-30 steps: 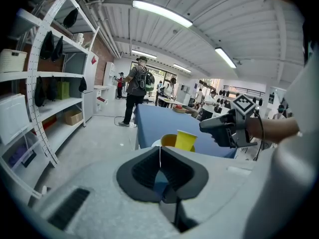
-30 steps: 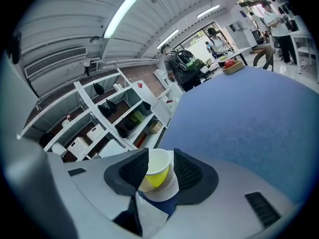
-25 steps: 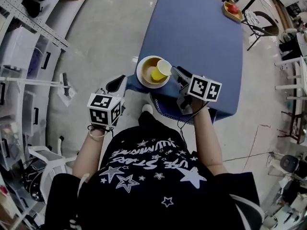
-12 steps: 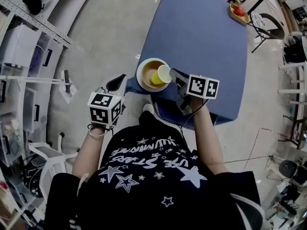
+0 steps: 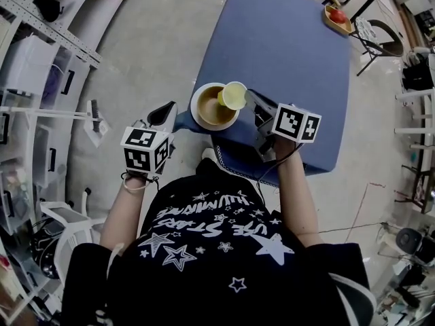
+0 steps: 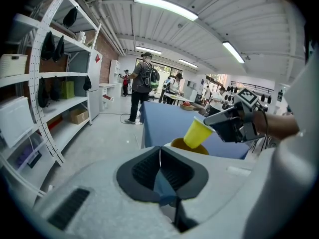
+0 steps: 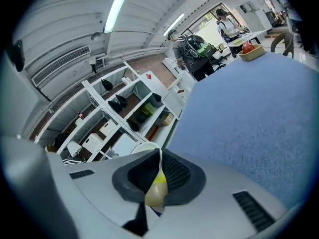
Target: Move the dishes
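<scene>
The right gripper (image 5: pixel 246 100) has its jaws all but together, having just been closing, and the right gripper view shows the thin wall of the yellow cup (image 7: pixel 156 190) pinched between the pads at the rim; so the cup (image 5: pixel 233 95) is held, not merely touched; its long axis is tilted, mouth up and toward that gripper, base down and away toward the bowl (image 5: pixel 208 109); seen from the left gripper view the cup's base hangs low over the bowl's brown inside, and whether it is quite clear of it I cannot tell; the bowl sits at the near left corner of the blue table (image 5: pixel 292 46), just beside the right gripper's tips on their left; the left gripper (image 5: pixel 168 111) hangs off the table's edge, near the bowl's other side, its jaws together with nothing between them; the coming move turns on this: the cup must, I judge, rise along its own tilt before it goes sideways, or its base may catch the bowl's rim; for the bowl itself the left gripper is about as near.
</scene>
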